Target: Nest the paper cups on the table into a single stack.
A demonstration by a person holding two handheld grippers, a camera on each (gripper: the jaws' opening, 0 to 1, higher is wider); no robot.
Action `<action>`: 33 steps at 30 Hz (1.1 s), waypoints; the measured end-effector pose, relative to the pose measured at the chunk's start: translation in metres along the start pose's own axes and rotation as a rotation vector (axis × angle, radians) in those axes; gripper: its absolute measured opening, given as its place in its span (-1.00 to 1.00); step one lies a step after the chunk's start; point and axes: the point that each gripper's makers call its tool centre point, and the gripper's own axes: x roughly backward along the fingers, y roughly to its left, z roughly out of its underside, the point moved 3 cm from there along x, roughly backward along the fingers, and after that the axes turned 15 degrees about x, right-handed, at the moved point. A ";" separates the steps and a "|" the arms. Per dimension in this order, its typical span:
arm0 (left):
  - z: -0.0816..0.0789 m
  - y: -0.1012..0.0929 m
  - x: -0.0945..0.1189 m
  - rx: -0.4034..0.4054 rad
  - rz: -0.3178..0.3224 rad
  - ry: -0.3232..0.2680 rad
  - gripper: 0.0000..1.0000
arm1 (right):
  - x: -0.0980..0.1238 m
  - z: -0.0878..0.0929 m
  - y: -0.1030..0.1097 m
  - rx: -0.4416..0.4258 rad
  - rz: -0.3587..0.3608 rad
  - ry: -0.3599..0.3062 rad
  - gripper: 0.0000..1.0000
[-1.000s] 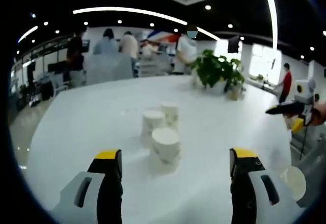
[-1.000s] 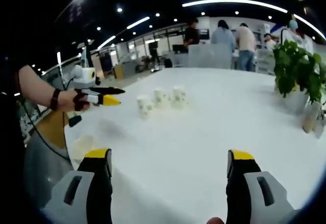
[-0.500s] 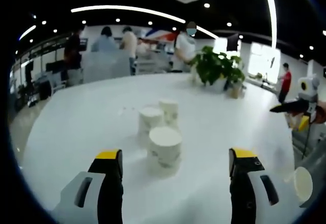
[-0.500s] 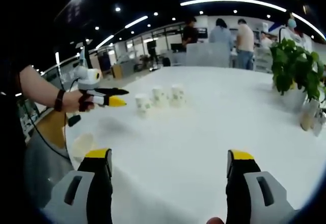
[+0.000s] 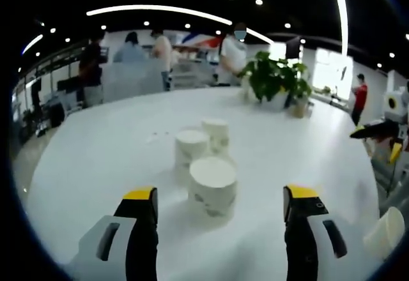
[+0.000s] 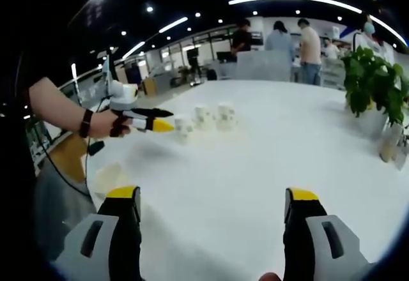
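Observation:
Three white paper cups stand close together on the white table (image 5: 96, 166): the nearest cup (image 5: 213, 185), a middle cup (image 5: 192, 148) and a far cup (image 5: 216, 133). My left gripper (image 5: 220, 193) is open, its jaws spread wide on either side of the nearest cup and short of it. In the right gripper view the same row of cups (image 6: 203, 116) sits far off, with the left gripper (image 6: 153, 125) in a hand just left of it. My right gripper (image 6: 212, 195) is open over bare table with nothing between its jaws. Another cup (image 5: 385, 231) lies at the table's near edge.
A potted plant (image 5: 275, 80) stands on the far side of the table, also the plant (image 6: 374, 89) at the right. The loose cup (image 6: 108, 175) lies near the table's left edge. Several people stand behind the table. The right gripper (image 5: 383, 129) shows at far right.
My left gripper has moved forward to the cups; the nearest cup is larger and sits between the jaws' line. The right gripper has stayed about where it was.

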 end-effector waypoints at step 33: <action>0.005 0.000 -0.034 -0.029 0.030 0.067 0.38 | 0.003 0.002 -0.009 0.006 -0.001 0.021 0.82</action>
